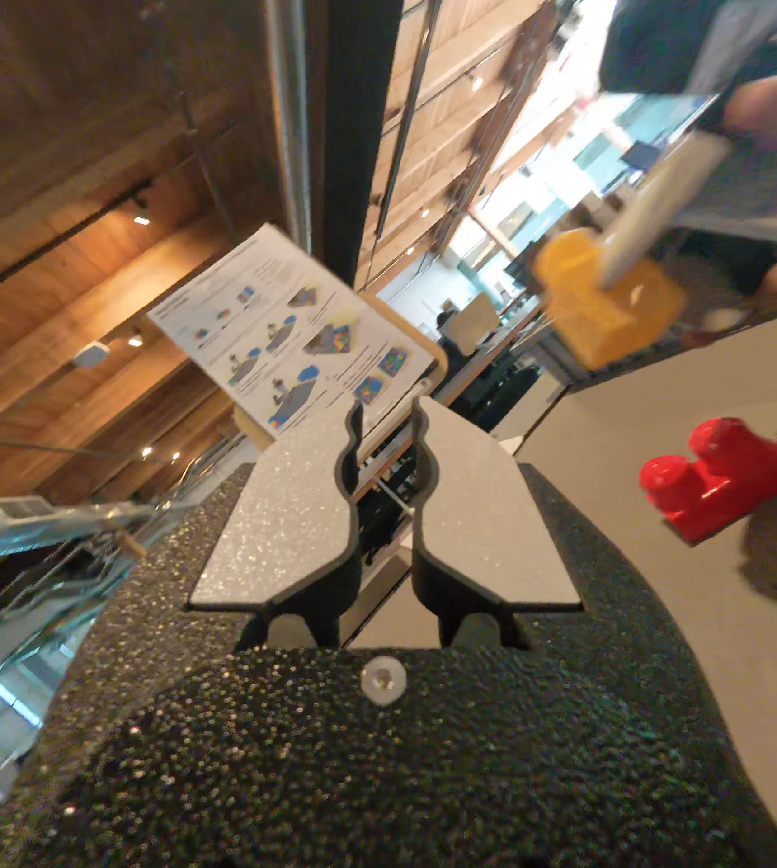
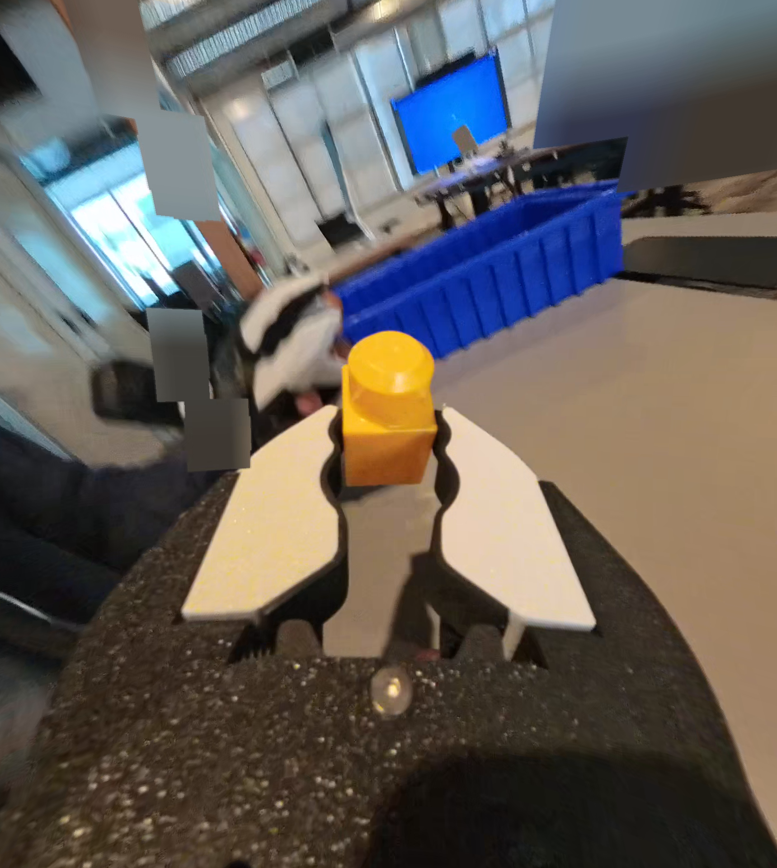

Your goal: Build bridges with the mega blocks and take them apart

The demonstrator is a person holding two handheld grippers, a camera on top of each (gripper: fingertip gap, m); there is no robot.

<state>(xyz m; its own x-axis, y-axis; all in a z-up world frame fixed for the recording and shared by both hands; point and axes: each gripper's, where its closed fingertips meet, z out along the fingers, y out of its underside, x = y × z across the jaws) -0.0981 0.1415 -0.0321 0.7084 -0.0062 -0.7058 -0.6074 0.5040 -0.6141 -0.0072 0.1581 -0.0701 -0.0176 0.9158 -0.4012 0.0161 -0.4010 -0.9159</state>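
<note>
My right gripper (image 2: 388, 413) is shut on a yellow one-stud block (image 2: 386, 422) and holds it upright above the grey table (image 2: 612, 446). In the left wrist view, the same yellow block (image 1: 607, 305) hangs in the air at the upper right, gripped by a white finger (image 1: 630, 235). A red two-stud block (image 1: 724, 474) lies on the table (image 1: 635, 634) to the right of my left gripper. My left gripper (image 1: 387, 406) is tilted, off the table and empty, its jaws a narrow gap apart.
A blue ribbed bin (image 2: 485, 277) stands on the table's far side. A dark flat slab (image 2: 724, 258) lies at the back right. A printed picture sheet on a wooden stand (image 1: 283, 329) is ahead of my left gripper. A person's sleeve (image 2: 25, 507) is at the left. Spacing between my two grippers at the tips: around 11 centimeters.
</note>
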